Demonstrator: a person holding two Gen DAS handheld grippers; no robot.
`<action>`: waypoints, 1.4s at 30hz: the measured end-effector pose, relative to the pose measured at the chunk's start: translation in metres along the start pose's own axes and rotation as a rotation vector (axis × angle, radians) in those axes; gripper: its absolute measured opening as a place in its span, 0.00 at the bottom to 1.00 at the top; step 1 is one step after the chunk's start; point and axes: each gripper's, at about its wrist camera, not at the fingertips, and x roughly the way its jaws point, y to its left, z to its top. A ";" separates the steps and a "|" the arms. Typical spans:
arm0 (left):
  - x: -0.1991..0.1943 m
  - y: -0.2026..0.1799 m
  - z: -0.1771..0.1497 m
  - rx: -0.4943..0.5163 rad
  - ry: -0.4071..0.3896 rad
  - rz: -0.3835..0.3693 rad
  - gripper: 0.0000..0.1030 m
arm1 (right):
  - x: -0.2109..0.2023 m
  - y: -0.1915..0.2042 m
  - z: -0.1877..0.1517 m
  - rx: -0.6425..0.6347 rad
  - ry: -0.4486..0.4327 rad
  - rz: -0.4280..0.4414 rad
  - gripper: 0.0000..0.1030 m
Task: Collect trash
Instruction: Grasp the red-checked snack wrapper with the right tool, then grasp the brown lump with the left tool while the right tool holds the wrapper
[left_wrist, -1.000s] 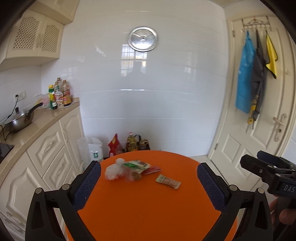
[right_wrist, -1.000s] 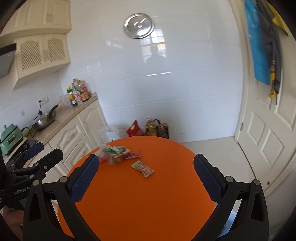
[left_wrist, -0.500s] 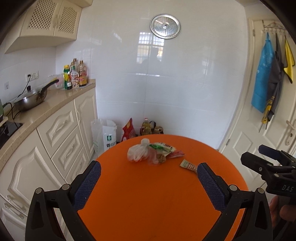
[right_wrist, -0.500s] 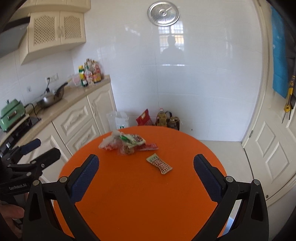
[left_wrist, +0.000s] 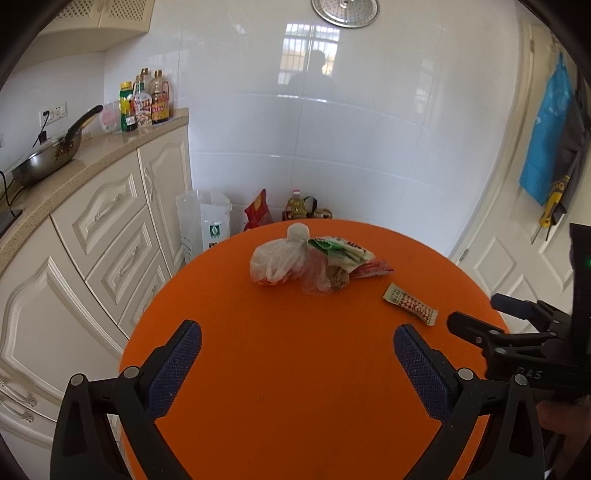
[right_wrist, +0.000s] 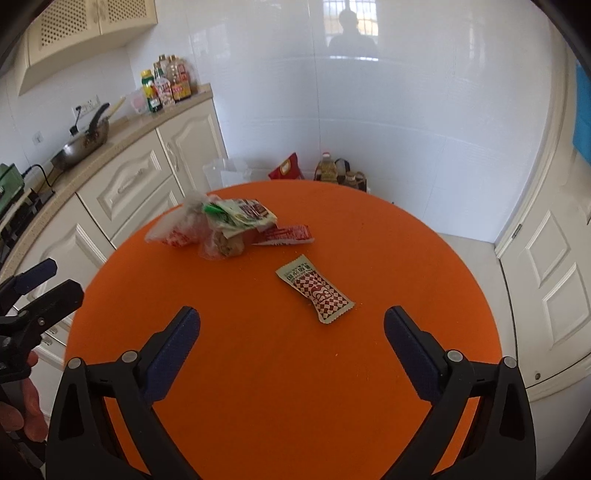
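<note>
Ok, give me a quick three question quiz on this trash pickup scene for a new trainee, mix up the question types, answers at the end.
1. True or false: the right gripper is shut on the checkered wrapper.
2. Multiple choice: where does the checkered wrapper lie? A) inside the tied plastic bag B) alone on the orange table, apart from the trash pile C) on the floor
3. Fill in: the white bag stands on the floor beside the kitchen ____.

Key: 1 false, both it and the left gripper are open and empty; 2 B; 3 cabinets.
</note>
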 end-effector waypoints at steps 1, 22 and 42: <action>0.010 -0.003 0.003 0.001 0.009 -0.001 0.99 | 0.010 -0.003 0.001 -0.002 0.014 0.000 0.91; 0.172 -0.062 0.055 0.026 0.126 -0.005 0.99 | 0.105 -0.023 0.008 -0.137 0.111 0.036 0.10; 0.293 -0.093 0.080 0.030 0.169 0.012 0.87 | 0.085 -0.048 0.009 0.022 0.084 0.126 0.08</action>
